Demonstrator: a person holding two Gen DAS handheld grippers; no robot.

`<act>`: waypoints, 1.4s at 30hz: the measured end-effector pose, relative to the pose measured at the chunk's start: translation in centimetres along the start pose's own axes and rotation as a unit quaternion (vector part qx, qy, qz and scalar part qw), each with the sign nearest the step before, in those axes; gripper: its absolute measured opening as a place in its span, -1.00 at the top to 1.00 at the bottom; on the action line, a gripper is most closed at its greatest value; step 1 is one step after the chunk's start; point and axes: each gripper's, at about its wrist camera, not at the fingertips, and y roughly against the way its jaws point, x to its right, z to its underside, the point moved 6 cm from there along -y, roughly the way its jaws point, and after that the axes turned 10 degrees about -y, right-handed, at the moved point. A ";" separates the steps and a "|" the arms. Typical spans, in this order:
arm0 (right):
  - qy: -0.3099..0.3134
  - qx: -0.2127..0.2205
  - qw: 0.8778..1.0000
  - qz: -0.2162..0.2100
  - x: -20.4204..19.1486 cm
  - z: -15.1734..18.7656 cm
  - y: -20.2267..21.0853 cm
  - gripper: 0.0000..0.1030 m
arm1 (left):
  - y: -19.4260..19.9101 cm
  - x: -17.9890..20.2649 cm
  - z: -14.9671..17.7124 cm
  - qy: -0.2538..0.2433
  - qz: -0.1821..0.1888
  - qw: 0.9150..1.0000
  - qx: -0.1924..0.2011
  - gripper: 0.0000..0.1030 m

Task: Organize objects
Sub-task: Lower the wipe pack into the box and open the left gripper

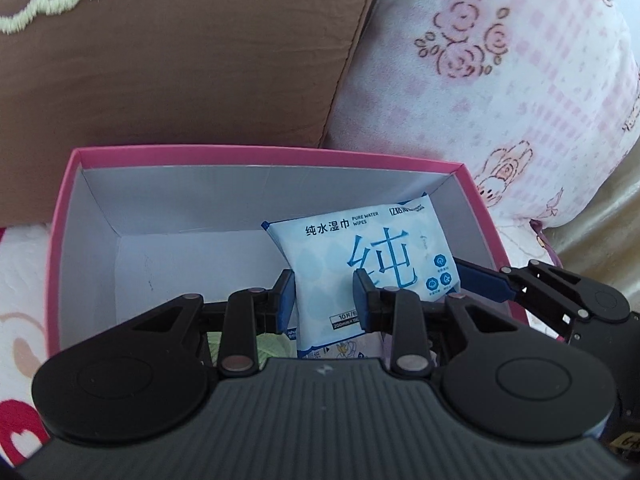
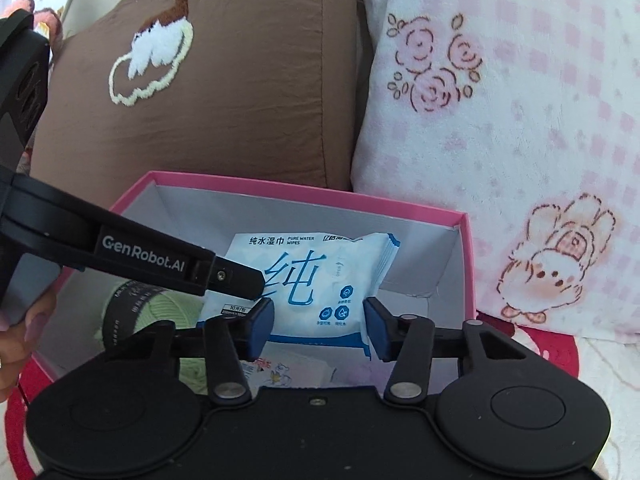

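- Left wrist view: the wipes pack (image 1: 372, 256) stands tilted in the pink box (image 1: 260, 151), toward its right wall, pinched by my left gripper (image 1: 324, 296).
- My right gripper (image 2: 318, 326) brackets its lower edge, jaws half-closed; contact unclear.
- I'd lay it flat beside the green yarn (image 2: 176, 308).

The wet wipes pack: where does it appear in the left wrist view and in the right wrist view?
Left wrist view: wet wipes pack, lower middle, inside the pink box, right of centre.
Right wrist view: the pack, centre, between this camera's own pads.
Shared landmark: the brown cushion behind the box, seen also from the right wrist.
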 end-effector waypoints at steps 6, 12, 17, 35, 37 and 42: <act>0.018 0.001 0.999 0.034 0.2 0.3 -0.6 -0.06 | -1.4 0.2 0.1 0.006 0.005 1.000 -0.008 0.45; 0.061 0.006 0.995 0.074 0.1 0.6 -0.7 -0.05 | -2.5 0.6 0.3 0.018 0.016 1.000 -0.017 0.45; 0.084 0.022 0.993 0.076 -0.1 0.6 -0.3 -0.02 | -3.1 1.0 0.6 0.014 0.007 1.000 -0.021 0.47; -0.061 0.002 0.998 -0.029 1.2 -1.3 6.1 0.03 | 3.1 3.5 -0.2 -0.008 -0.035 0.999 -0.019 0.48; -0.073 -0.007 0.996 -0.041 1.1 -1.2 7.2 0.03 | 4.4 3.6 -0.6 -0.013 -0.043 0.999 -0.020 0.48; -0.049 -0.011 0.998 -0.028 -0.1 -1.4 10.2 -0.04 | 8.1 4.0 -0.8 -0.020 -0.048 0.999 -0.010 0.48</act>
